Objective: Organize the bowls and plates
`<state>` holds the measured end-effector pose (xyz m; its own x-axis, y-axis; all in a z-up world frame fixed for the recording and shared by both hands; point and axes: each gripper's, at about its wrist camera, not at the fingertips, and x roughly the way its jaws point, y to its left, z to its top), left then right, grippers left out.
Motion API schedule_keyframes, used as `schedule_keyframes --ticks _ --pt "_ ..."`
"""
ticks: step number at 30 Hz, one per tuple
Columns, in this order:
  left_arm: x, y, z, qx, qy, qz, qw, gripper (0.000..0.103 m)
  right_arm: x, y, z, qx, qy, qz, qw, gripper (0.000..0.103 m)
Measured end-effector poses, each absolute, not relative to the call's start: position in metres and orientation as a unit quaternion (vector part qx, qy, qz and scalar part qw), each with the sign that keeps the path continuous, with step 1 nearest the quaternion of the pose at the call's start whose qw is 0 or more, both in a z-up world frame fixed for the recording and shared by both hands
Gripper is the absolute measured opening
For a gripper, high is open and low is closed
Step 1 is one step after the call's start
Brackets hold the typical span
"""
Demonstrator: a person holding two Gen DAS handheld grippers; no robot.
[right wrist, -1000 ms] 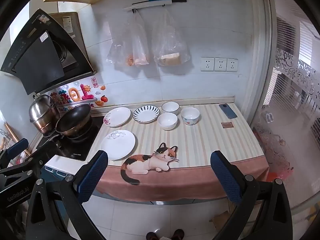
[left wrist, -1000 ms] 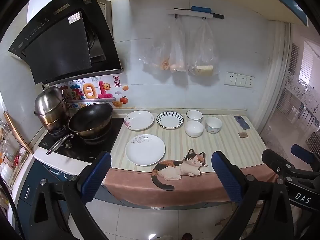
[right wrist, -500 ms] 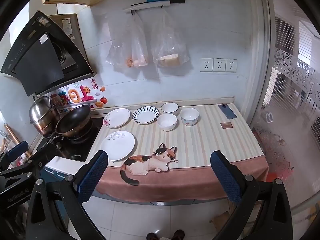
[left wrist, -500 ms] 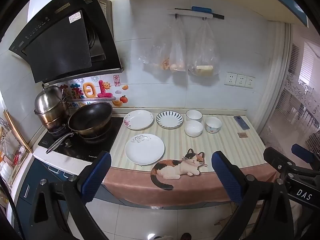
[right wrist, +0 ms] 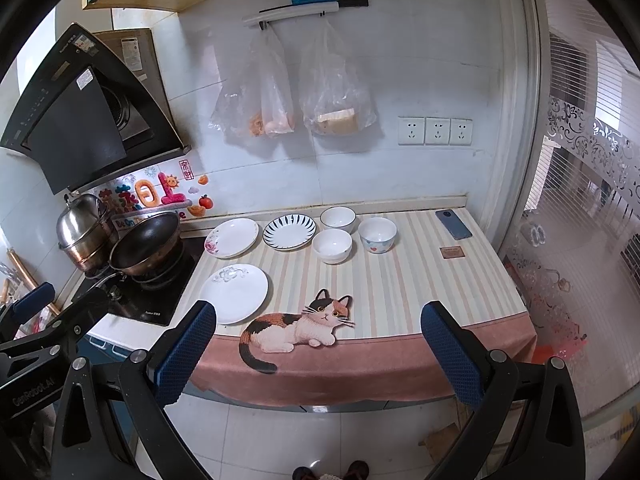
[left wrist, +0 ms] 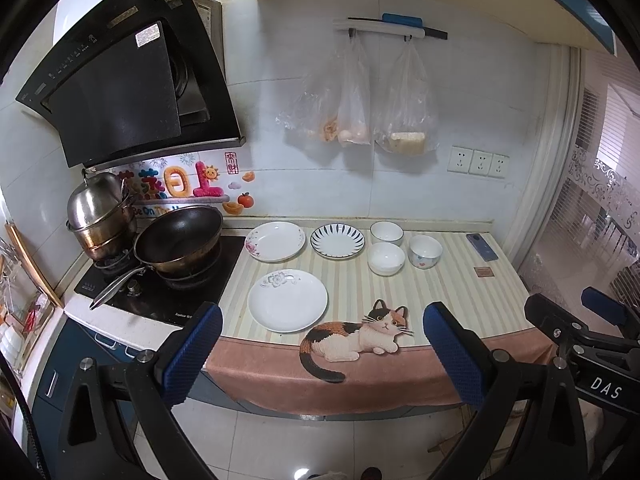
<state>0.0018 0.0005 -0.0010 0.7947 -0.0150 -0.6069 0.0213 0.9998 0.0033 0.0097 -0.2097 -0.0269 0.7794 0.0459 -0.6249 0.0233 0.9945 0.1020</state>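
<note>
On the striped counter cloth lie three plates: a plain white plate point(left wrist: 287, 300) point(right wrist: 234, 293) near the front, a flower-edged plate point(left wrist: 275, 241) point(right wrist: 232, 237) behind it, and a blue-striped plate point(left wrist: 337, 241) point(right wrist: 289, 231) to its right. Three white bowls cluster right of them: a back bowl point(left wrist: 386, 233) point(right wrist: 337, 219), a front bowl point(left wrist: 385, 258) point(right wrist: 331, 245) and a heart-patterned bowl point(left wrist: 425, 251) point(right wrist: 377, 234). My left gripper point(left wrist: 322, 344) and right gripper point(right wrist: 318, 346) both hang open in front of the counter edge, well short of the dishes, holding nothing.
A black wok point(left wrist: 178, 240) and a steel pot point(left wrist: 100, 212) sit on the hob at left under the range hood point(left wrist: 120, 92). A phone point(left wrist: 482, 246) and a small brown card point(left wrist: 483, 271) lie at the counter's right. Plastic bags point(left wrist: 360, 108) hang on the wall.
Both views have shifted only slightly; the counter sits marginally higher in the frames. The dishes have not moved and both grippers stay open.
</note>
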Motion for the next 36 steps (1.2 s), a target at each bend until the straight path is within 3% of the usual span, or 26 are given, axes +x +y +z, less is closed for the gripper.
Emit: schedule_keyframes --ticks 36 --pt "0.0069 0.0031 0.0002 -0.005 0.323 -0.005 0.946 0.103 0.0184 -0.2042 -0.0336 0.051 0.335 0.007 0.941 0.103"
